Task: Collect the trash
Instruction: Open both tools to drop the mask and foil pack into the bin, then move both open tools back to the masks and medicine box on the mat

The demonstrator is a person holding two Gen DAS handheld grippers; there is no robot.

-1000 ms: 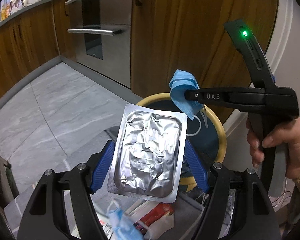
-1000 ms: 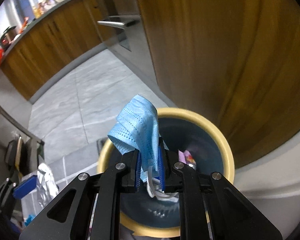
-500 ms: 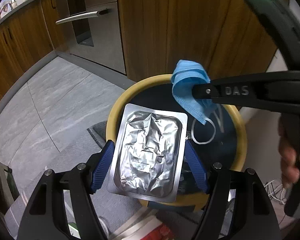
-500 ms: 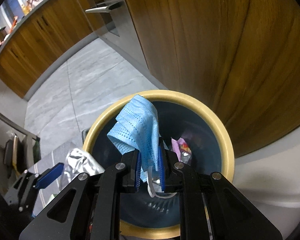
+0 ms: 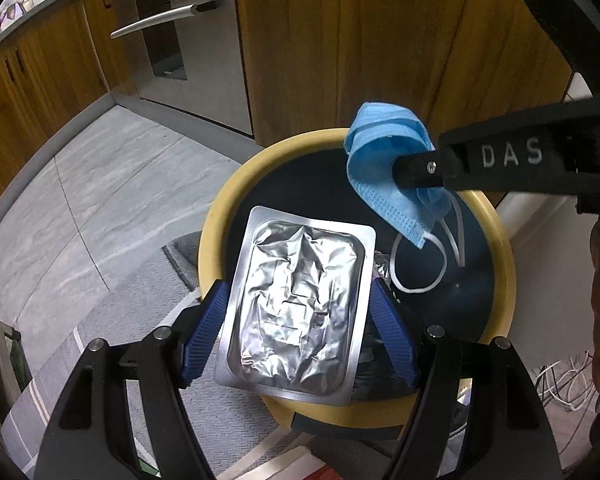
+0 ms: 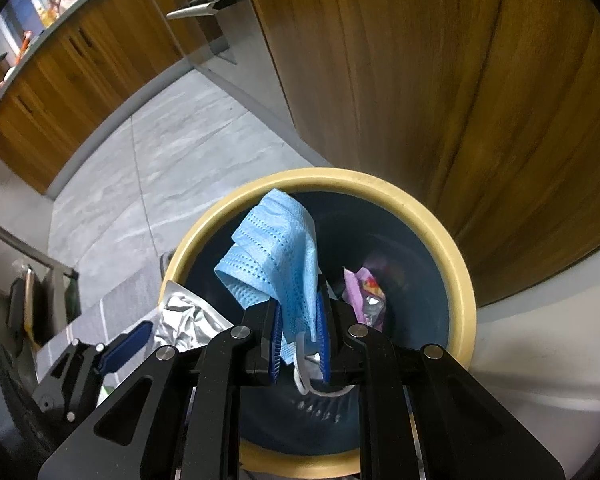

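Trash hangs over the yellow-rimmed bin [image 6: 456,248]: the right gripper [image 6: 298,332] pinches a blue face mask [image 6: 280,256], which sticks up at 12 o'clock from its tips. At 9 o'clock, the left gripper [image 5: 296,320] squeezes a silver foil pack [image 5: 296,312] between its blue pads [image 5: 202,332]
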